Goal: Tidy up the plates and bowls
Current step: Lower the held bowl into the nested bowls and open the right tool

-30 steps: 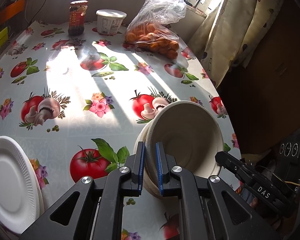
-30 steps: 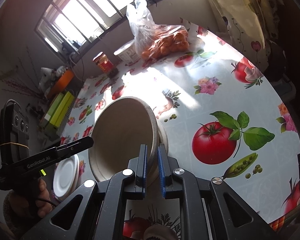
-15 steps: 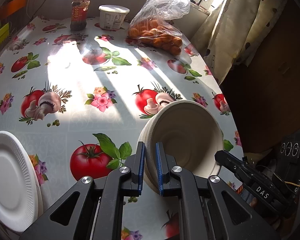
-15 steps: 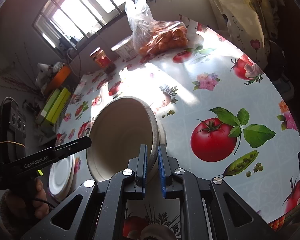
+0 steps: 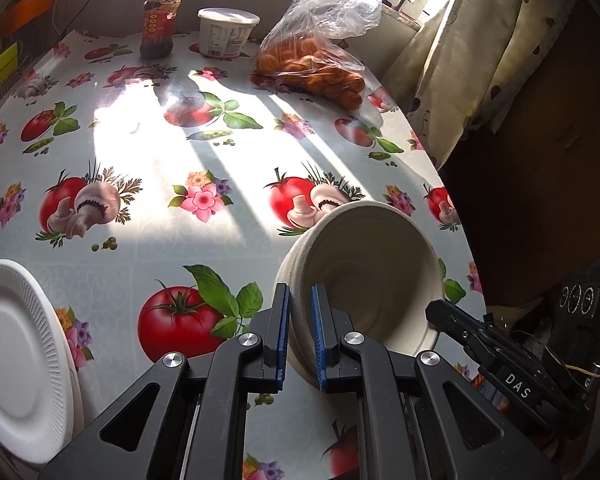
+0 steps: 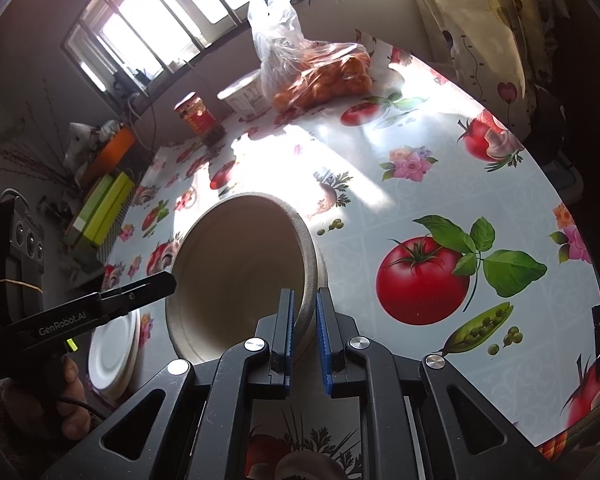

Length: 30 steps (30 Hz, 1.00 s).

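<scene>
My left gripper [image 5: 300,336]: black arms, blue pads.
My right gripper [image 6: 304,336]: black arms, blue ridged pads.
Bowl [image 5: 372,276]: plain beige, no print.
Plates [image 5: 16,360]: white, ribbed rims.
Tablecloth [image 5: 148,216]: pale ground printed with red tomatoes, mushrooms, green leaves, pea pods and pink flowers.
Jar [image 5: 160,24]: red label, dark contents.
Tub [image 5: 226,32]: white.
Bag [image 5: 316,52]: clear plastic over orange fruit.
Curtain [image 5: 480,48]: cream with dark red spots.
</scene>
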Each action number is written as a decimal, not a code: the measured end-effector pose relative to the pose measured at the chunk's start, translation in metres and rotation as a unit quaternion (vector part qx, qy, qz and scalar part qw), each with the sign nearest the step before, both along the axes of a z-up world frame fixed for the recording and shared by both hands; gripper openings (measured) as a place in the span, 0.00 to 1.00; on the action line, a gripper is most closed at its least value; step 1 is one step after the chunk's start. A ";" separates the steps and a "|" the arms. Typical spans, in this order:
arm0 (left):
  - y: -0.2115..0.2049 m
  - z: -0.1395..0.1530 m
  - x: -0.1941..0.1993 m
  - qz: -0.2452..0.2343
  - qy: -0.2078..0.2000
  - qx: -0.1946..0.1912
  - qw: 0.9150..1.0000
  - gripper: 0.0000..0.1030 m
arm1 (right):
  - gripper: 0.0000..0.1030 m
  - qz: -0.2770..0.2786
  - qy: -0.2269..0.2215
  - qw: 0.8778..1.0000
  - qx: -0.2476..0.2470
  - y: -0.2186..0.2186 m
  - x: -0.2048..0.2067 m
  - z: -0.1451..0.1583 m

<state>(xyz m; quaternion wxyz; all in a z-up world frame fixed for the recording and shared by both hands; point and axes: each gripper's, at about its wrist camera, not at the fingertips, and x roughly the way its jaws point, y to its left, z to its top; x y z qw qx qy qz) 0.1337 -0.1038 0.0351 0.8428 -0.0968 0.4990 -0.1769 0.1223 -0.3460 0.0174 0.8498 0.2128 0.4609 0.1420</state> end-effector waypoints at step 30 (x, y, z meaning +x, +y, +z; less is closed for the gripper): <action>0.000 -0.003 0.001 0.002 -0.008 0.000 1.000 0.18 | 0.29 0.000 -0.003 1.000 -0.005 -0.001 0.001 -0.001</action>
